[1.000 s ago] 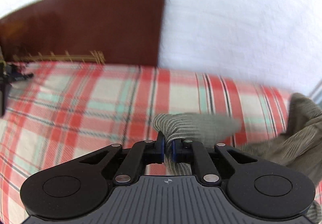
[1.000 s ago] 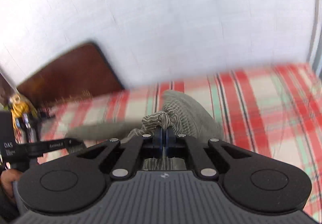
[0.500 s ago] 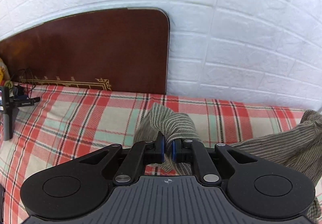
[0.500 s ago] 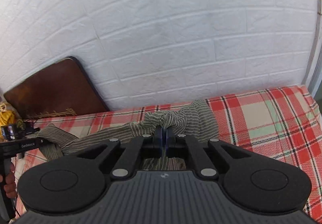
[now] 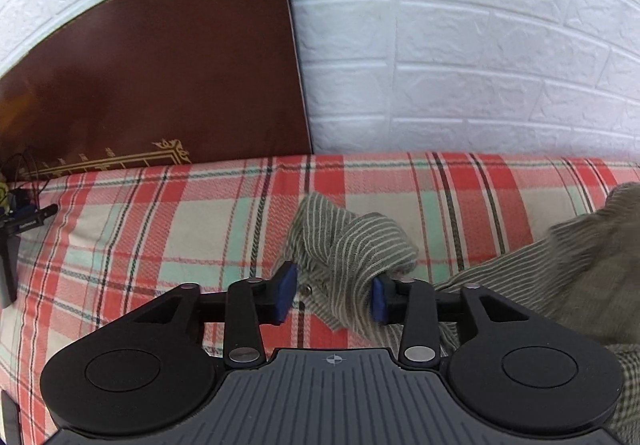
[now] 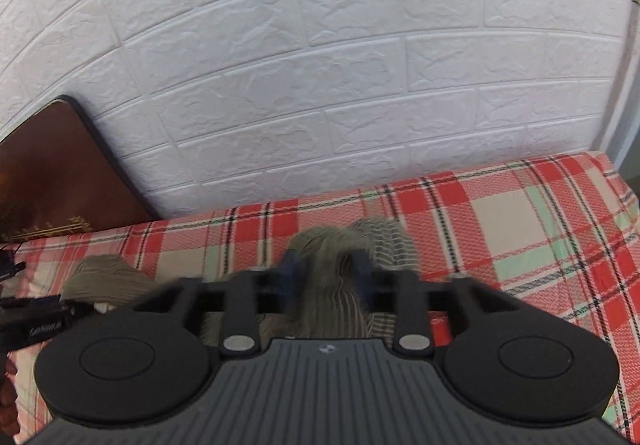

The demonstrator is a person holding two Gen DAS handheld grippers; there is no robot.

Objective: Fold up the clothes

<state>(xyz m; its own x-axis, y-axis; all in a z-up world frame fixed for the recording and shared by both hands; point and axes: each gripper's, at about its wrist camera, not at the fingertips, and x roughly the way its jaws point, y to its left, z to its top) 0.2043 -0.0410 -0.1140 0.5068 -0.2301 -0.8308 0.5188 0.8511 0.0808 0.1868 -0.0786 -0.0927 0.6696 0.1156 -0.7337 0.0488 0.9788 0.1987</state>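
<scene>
Grey-green striped garment [image 5: 352,245] lies bunched between both parted claws.

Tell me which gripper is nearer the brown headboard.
Left. The left gripper is open just right of the headboard; the right gripper, also open over the striped garment, sits farther right along the bed.

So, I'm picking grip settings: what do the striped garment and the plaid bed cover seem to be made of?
The striped garment looks like soft, thin woven cloth, matte, with fine pale stripes; it drapes and bunches limply. The plaid bed cover looks like coarser woven cotton, matte, its weave texture visible. The fibre is unclear for both.
</scene>
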